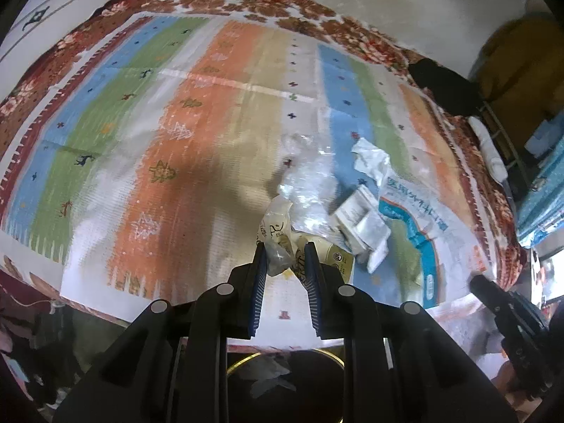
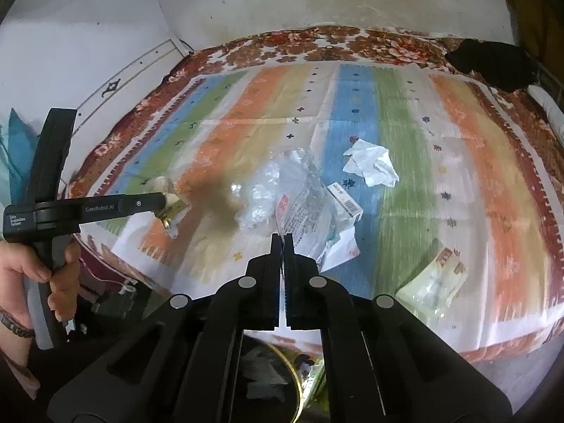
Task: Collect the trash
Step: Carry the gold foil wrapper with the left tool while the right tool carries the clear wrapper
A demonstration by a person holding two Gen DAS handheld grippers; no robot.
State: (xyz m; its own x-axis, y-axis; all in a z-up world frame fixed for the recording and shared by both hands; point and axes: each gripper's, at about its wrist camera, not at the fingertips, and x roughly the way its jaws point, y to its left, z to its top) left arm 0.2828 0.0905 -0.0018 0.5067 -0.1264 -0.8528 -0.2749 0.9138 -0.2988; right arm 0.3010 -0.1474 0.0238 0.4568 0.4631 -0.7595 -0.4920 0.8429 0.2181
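- I see the striped cloth [image 2: 405, 112] covering the bed, trash scattered on it.
- A clear bag [image 2: 303, 204] lies mid-cloth; my right gripper [image 2: 282, 238] is pinching its near edge, jaws pressed together.
- A tissue [image 2: 370, 162] lies beyond it.
- My left gripper [image 1: 283, 246] clamps a yellow wrapper [image 1: 278, 232].

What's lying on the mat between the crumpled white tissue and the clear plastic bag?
Right wrist view: a small white barcoded box lies between the crumpled white tissue and the clear plastic bag.
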